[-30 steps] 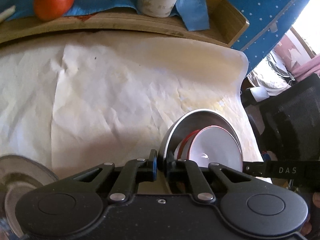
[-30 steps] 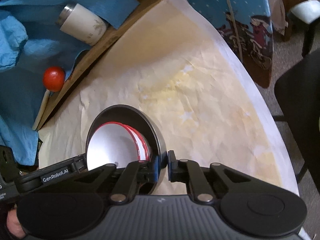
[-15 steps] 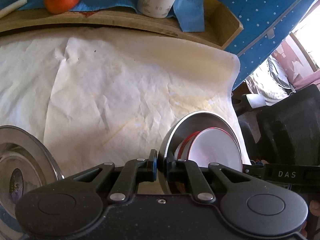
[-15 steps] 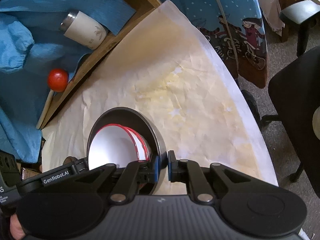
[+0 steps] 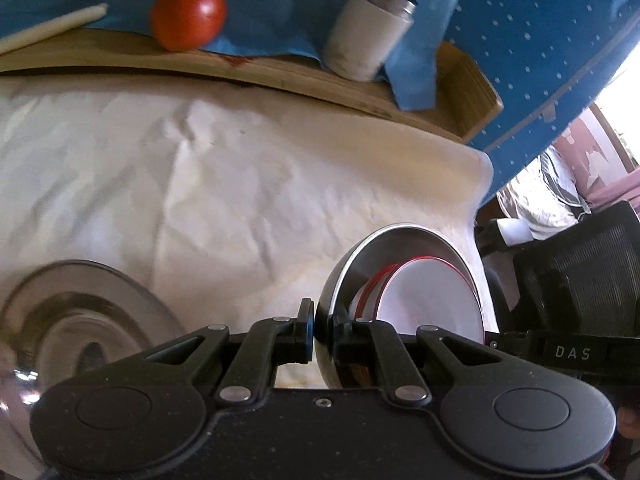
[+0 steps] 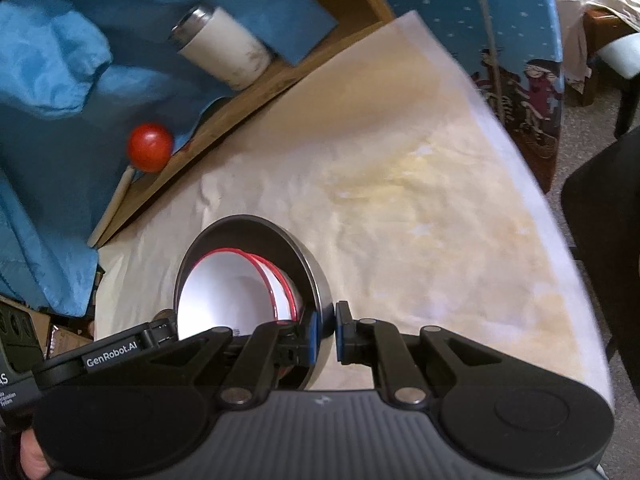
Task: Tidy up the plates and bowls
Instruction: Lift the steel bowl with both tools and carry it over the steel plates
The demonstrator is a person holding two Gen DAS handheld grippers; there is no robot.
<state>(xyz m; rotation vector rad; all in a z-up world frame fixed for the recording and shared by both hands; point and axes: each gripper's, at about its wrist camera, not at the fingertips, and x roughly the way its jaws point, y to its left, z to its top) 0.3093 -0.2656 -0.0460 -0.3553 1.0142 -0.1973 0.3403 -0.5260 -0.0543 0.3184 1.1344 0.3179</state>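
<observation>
Two hand-held tools share one load above the paper-covered bench (image 6: 400, 208): the left tool (image 5: 323, 330) and the right tool (image 6: 325, 332) are each clamped on opposite rims of a steel bowl (image 5: 404, 240), tipped on edge, with red-rimmed white bowls (image 6: 236, 292) nested inside it. Left of the steel bowl, a steel plate (image 5: 76, 312) lies flat on the paper, blurred. Beyond the steel bowl, a wooden tray (image 5: 280, 76) holds a tomato (image 5: 188, 14) and a white tumbler (image 5: 368, 36) on blue cloth (image 6: 52, 60).
</observation>
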